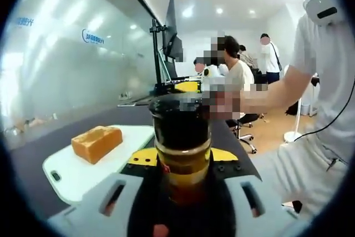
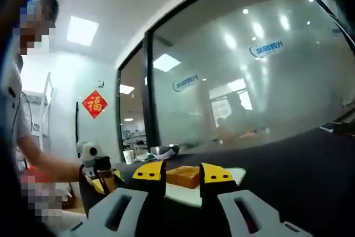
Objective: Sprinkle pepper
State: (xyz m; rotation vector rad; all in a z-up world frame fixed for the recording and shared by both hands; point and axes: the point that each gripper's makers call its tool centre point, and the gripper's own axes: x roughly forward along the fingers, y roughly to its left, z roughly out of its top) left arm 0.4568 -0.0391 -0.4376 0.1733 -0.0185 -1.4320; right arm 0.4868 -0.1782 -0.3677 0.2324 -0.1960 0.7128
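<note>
Between the yellow-tipped jaws of our left gripper [image 1: 183, 162] stands the pepper shaker [image 1: 182, 142], a clear jar with a wide black cap and a yellow band around its amber body. We hold it pinched at the body, its long axis upright, cap at the top. That is where the task's thing sits: in our left grip, raised above the near edge of the dark tabletop [image 1: 100, 116].

Taking things from largest down, the dark tabletop runs away along a frosted glass wall [image 1: 72, 54]. On it, left of the shaker and a little farther off, lies the white rounded cutting board [image 1: 77, 173]. On that board rests the golden-brown block of toast [image 1: 97, 142], well apart from the shaker.

From our right gripper [image 2: 183, 177], the same toast [image 2: 183, 176] shows in the gap between its spread, empty jaws, on the board [image 2: 236, 175] just beyond them. Far to the left there, we see the left gripper [image 2: 100, 178] carrying the shaker [image 2: 104, 171].

We judge the coming move turns on this: the toast lies down and to the left of the shaker, so the left hand must carry it over the block and tip the cap downward.
</note>
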